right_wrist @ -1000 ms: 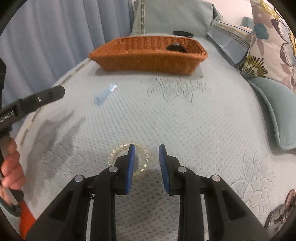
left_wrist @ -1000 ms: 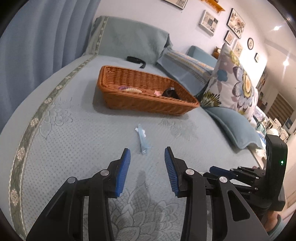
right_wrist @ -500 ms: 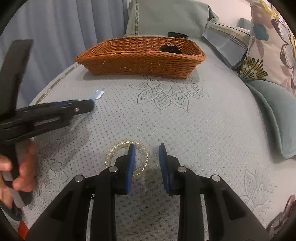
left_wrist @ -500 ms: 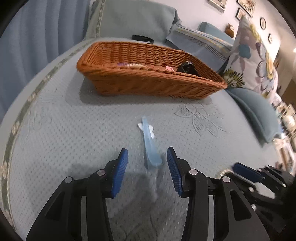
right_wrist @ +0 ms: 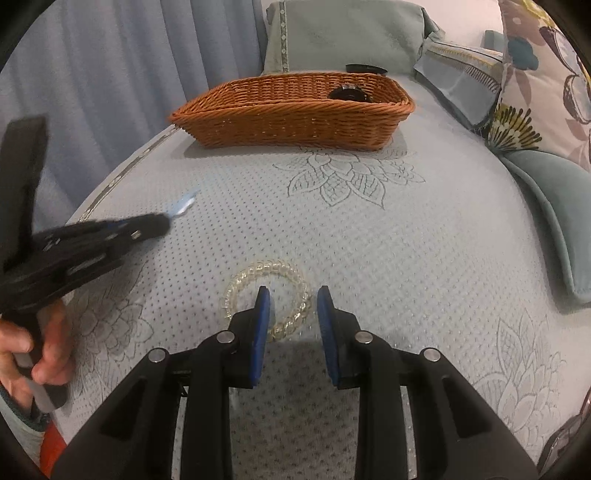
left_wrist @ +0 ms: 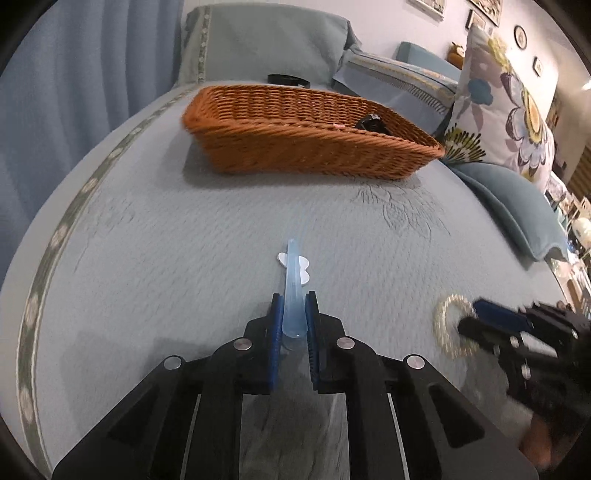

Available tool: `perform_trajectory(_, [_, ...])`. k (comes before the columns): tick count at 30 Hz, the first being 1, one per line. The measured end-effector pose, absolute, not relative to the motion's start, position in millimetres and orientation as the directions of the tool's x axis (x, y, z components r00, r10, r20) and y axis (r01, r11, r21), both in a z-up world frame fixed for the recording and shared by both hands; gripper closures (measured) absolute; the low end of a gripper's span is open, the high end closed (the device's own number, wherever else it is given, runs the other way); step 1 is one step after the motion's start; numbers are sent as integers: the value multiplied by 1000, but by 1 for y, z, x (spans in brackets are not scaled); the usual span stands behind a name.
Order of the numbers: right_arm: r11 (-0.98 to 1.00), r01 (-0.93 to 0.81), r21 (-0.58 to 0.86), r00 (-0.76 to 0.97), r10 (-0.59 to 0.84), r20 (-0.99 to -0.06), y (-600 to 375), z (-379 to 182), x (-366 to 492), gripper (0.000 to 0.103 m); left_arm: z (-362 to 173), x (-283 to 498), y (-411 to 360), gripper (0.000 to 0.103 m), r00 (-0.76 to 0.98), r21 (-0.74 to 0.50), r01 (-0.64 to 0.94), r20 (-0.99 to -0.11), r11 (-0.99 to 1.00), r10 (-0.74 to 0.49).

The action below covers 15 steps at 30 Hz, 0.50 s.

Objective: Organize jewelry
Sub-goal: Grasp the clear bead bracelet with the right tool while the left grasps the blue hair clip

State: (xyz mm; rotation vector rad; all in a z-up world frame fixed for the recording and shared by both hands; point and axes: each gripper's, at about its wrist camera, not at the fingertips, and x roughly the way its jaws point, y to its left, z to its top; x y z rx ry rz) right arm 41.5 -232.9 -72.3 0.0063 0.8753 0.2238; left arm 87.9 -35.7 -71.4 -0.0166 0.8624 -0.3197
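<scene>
Left gripper (left_wrist: 294, 321) closing on pale blue hair clip (left_wrist: 294, 291), long axis pointing toward wicker basket (left_wrist: 306, 147); quilted bedspread (left_wrist: 147, 258), curtained room.

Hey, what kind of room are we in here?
Probably a bedroom: a quilted bedspread, pillows at its head, curtains alongside, framed pictures on the wall.

A pale blue quilted bed (right_wrist: 424, 258) carries a wicker basket (right_wrist: 291, 122), hair clip (left_wrist: 293, 291), beaded bracelet (right_wrist: 266, 295).
</scene>
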Motion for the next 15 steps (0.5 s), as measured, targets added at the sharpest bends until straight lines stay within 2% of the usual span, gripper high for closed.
perform_trajectory(3, [977,-201,72,622,184,-761,-227,-73,41,70,-73,70,-27,93,610,-178,260,-732,949,-304])
perform_trajectory(9, [980,-197,18,633,141,-762,-220,-76,41,70,-76,57,-27,93,634,-184,247,-712,951,-303])
perform_trajectory(11, [979,-204,8,633,139,-761,-218,-76,41,77,-76,56,-27,93,640,-177,249,-708,952,-299])
perform_trajectory(13, [975,-220,10,632,150,-760,-216,-76,40,94,-76,55,-27,93,641,-180,251,-705,951,-302])
perform_trajectory(15, [974,-228,-3,638,147,-756,-213,-75,38,94,-75,55,-25,93,643,-187,251,-702,950,-308])
